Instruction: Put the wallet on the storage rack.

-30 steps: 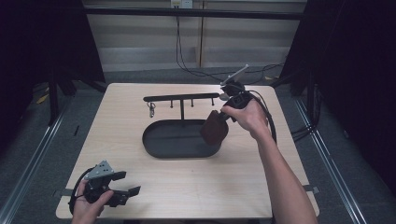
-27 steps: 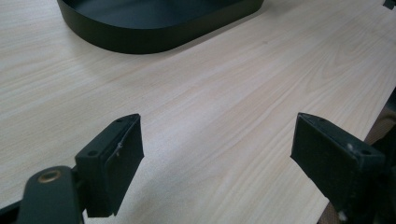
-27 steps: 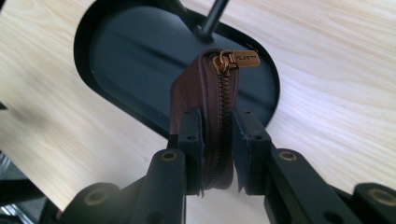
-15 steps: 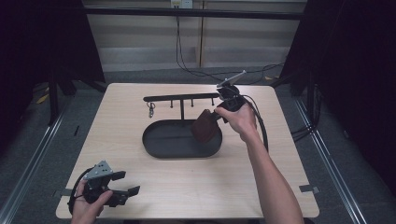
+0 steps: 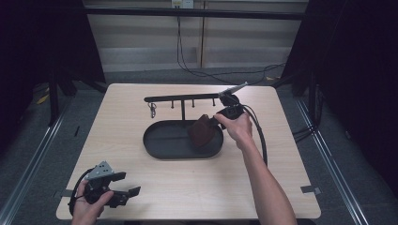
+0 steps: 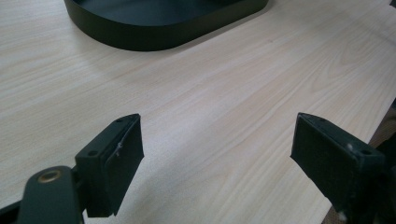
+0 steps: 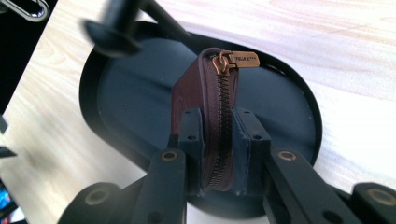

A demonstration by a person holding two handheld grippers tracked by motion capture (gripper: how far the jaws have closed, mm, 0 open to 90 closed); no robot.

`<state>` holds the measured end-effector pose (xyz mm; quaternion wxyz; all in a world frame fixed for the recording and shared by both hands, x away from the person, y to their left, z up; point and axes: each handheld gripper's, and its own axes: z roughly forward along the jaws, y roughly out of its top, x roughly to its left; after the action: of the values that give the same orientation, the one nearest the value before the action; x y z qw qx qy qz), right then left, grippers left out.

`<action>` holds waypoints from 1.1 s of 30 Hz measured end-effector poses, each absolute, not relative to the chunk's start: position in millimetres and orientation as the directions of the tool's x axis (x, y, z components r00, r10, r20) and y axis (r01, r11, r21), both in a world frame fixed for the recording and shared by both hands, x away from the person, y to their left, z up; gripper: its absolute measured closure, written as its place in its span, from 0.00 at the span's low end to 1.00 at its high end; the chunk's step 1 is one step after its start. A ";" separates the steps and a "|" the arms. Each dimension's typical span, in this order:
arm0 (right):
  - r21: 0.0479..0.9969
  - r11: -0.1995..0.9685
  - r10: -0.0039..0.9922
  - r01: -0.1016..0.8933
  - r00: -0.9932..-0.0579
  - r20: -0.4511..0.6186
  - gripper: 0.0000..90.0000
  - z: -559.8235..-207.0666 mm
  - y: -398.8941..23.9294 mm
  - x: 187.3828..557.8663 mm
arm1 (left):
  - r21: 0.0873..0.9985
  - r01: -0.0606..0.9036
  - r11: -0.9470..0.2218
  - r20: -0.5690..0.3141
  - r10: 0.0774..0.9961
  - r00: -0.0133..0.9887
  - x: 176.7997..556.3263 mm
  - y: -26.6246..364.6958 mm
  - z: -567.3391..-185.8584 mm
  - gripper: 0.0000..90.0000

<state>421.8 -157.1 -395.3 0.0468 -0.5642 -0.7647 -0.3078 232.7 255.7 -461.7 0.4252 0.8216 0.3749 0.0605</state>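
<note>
While the right tongs (image 7: 219,140) clamp the brown zip wallet (image 7: 205,107) between both pads, we see the wallet standing on edge, its zipper running up between the jaws and its brass pull tab (image 7: 240,59) at the top. In the high view we find these tongs (image 5: 213,123) over the right end of the black oval tray (image 5: 162,147), with the wallet (image 5: 202,131) hanging over the tray's inner floor; we cannot tell whether its lower edge touches that floor. The person's right hand (image 5: 239,126) grips the tool from the right side, and the cable (image 5: 260,136) loops down along the forearm.

Just behind the tray we note a black hook rail (image 5: 180,99) running parallel to the far edge of the table (image 5: 291,154), with a metal key ring (image 5: 152,111) hanging near its left end. The tray sits at the middle of the table, slightly toward the far edge.

The left tongs (image 5: 126,191) rest near the near left corner of the table, held in the left hand (image 5: 89,206). In the left gripper view we see their jaws standing wide apart (image 6: 233,158) with only bare wood between them, and the near wall of the tray (image 6: 154,39) well ahead.
</note>
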 end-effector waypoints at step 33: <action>0.454 0.071 0.818 0.888 -0.312 0.483 0.74 -442.5 -177.7 415.9 | 0.738 0.574 -0.355 -0.228 0.669 0.707 235.1 254.1 -463.2 0.18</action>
<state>415.9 -177.7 -442.5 0.0498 -0.5843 -0.7300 -0.3511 235.1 254.1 -463.2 0.4234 0.8211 0.3785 0.0565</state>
